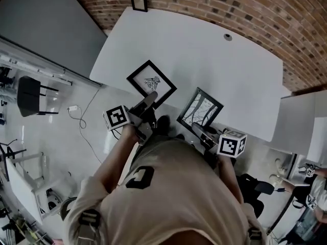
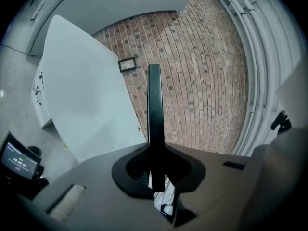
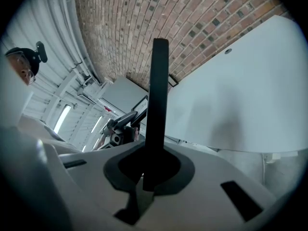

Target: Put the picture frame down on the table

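Leaf picture frame (image 1: pixel 152 81), black-rimmed with a white mat, lies face up over the near left part of the white table (image 1: pixel 204 60). Its near corner is clamped in the left gripper (image 1: pixel 148 101). Whether it rests on the tabletop or hangs just above it cannot be told. In the left gripper view the jaws are closed on that frame's dark edge (image 2: pixel 154 105), which rises straight out from between them, with the table to its left and the brick wall (image 2: pixel 192 81) behind. At the table's far edge a small frame (image 1: pixel 138 1) stands upright against the brick wall, well apart from the others. To the right, the branch picture frame (image 1: pixel 200 108) is held at an angle over the table's near edge, and the right gripper (image 1: pixel 203 132) grips its near rim. The right gripper view shows those jaws pressed together on the frame's thin black edge (image 3: pixel 159 81), with the table spreading to the right of it. Farther right on the tabletop, a round grommet (image 1: pixel 228 37) sits near the far edge.
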Available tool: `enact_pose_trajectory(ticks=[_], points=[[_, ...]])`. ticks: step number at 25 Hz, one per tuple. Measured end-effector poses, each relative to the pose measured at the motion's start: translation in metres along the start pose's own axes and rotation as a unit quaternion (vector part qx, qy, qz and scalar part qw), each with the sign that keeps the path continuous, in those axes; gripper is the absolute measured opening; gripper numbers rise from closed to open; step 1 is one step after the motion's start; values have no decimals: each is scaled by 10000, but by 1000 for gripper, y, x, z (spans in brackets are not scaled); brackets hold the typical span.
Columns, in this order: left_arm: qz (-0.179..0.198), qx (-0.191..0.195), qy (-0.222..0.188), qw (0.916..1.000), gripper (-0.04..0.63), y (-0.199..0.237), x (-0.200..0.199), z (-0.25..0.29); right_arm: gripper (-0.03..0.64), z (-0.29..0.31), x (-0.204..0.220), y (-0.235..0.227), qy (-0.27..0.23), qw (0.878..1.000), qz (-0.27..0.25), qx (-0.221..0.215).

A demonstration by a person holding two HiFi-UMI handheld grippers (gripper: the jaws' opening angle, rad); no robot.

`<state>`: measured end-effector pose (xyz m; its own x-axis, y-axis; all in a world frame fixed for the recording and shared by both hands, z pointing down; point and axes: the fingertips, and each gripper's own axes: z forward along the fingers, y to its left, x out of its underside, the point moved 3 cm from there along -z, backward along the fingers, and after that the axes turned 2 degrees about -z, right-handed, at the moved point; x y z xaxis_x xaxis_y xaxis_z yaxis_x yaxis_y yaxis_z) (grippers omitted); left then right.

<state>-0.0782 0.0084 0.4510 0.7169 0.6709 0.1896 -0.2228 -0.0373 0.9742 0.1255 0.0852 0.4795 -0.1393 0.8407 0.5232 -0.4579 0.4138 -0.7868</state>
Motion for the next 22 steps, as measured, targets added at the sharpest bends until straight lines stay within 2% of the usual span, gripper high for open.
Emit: enact_pose_trajectory(ticks=[11,22], points=[[-277,232,-317,9988,34,16,-60,-10,15,49,-20,9,216,9997,-116,87],[-384,544,-299,9973,34,25,-100,-17,15,89,-31,15,312,9992,-28,249]])
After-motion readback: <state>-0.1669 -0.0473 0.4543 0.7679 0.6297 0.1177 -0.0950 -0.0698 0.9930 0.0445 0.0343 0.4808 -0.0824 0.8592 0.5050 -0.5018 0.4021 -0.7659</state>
